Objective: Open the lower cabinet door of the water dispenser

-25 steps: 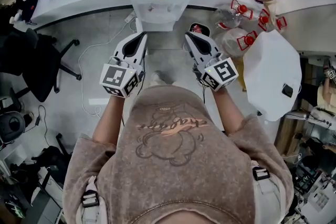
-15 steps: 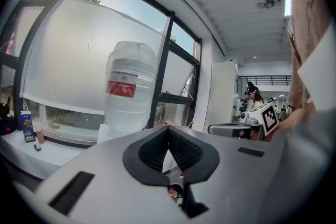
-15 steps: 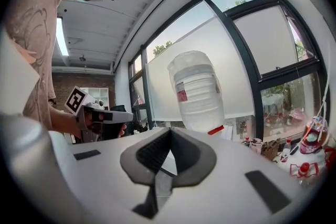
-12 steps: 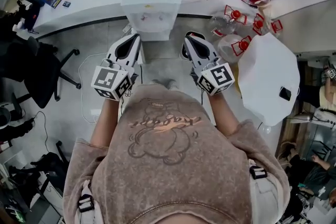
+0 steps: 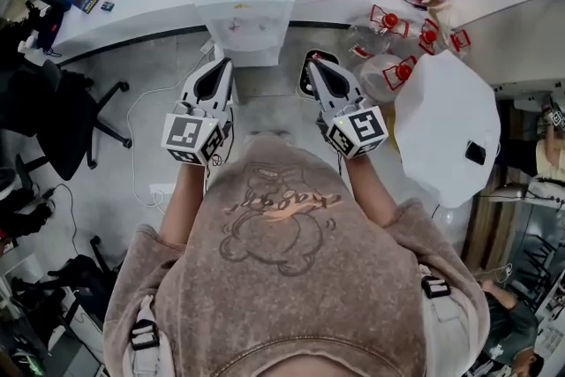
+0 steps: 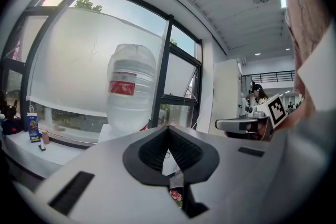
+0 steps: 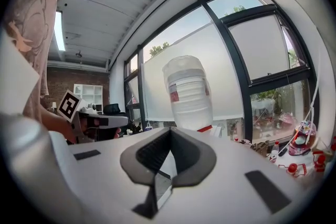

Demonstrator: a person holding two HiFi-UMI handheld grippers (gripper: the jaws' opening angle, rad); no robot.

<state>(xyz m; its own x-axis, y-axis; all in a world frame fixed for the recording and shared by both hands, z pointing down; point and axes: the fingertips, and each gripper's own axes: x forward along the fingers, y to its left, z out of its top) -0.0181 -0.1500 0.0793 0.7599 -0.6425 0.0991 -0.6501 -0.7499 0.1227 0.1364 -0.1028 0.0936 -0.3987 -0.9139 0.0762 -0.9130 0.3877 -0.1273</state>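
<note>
Water dispenser: a white water dispenser (image 5: 243,18) is seen at 12 o'clock from the person, set against the curved counter (image 5: 141,0). A large water bottle (image 6: 131,92) is mounted on top.
Lower cabinet door: it is hidden under the dispenser's top in the head view and behind the gripper bodies in both gripper views, so its state cannot be told.
Left gripper: the left gripper (image 5: 219,66) is held at 11 o'clock, pointed toward the dispenser and near it. The jaws are pressed together and nothing is caught between them.
Right gripper: the right gripper (image 5: 316,66) is held at 1 o'clock, side by side with the left. The jaws are likewise closed on nothing.
Surroundings: a white round table (image 5: 446,128) is found at 3 o'clock, red-capped jugs (image 5: 388,66) at 2 o'clock and an office chair (image 5: 62,115) at 9 o'clock.
</note>
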